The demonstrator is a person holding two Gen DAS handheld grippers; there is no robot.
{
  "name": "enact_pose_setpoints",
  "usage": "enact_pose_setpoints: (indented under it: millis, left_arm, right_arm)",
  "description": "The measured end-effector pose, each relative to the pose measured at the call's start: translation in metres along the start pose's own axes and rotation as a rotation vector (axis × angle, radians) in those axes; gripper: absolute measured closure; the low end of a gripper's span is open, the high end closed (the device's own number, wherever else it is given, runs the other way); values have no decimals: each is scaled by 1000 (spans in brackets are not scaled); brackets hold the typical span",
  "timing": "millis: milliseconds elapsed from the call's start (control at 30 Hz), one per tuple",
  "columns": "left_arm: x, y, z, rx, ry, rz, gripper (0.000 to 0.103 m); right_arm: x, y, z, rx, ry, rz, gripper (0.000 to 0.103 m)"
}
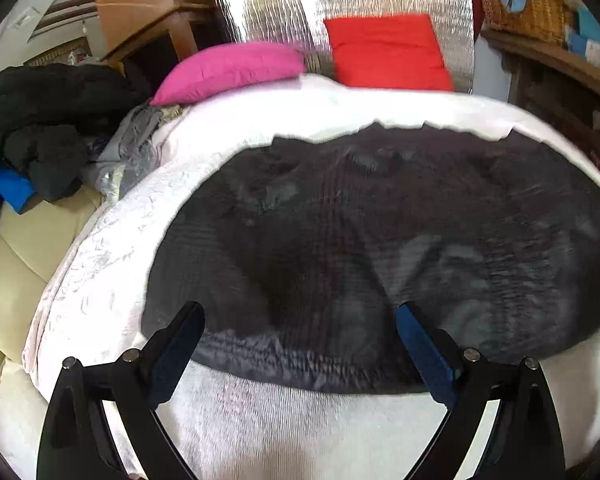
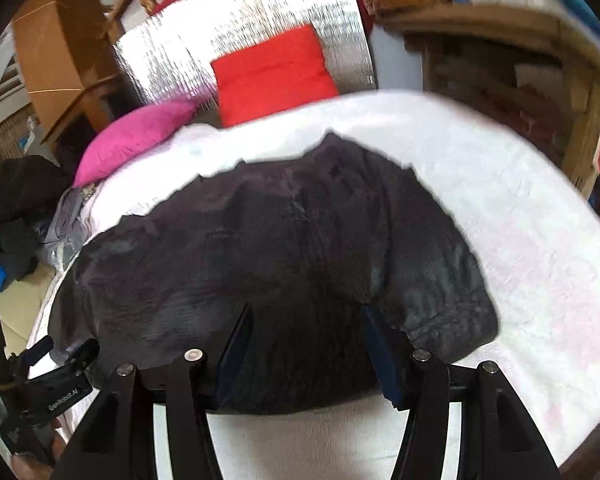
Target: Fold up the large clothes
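The dark knit garment (image 1: 380, 240) is lying spread on the white bed cover (image 1: 260, 420), both tongs poised at its near hem. The left gripper (image 1: 300, 344) and right gripper (image 2: 306, 344) are gaping, gripping nothing (frames blurred). Closing too deep risks pinching the cover too, dragging it.

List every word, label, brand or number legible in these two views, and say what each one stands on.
"GenRobot.AI": white print on the black body of the left gripper, seen at the lower left of the right wrist view; the letters are small and slanted, so the reading is probable rather than certain.

No other text can be read. Nothing printed shows on the dark garment, the white cover, the pink cushion, the red cushion or the cardboard box.
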State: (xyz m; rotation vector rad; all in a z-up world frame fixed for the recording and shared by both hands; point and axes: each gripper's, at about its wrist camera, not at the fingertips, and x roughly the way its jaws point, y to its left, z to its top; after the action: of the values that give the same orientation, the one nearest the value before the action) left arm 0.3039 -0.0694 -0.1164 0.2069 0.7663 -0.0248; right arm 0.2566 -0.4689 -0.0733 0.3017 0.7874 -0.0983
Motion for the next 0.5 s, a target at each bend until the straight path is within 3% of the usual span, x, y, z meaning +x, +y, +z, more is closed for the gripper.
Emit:
enact_pose_setpoints:
  millis: [133,500]
  left_arm:
    - [-34,1,-1,-6,-49,-5,6]
    - [-130,4,-1,0,-149,-2,6]
  right_arm:
    - [-36,14,-7,-56,-84,-16,41]
    - [-111,19,-22,-34,-119,-4,33]
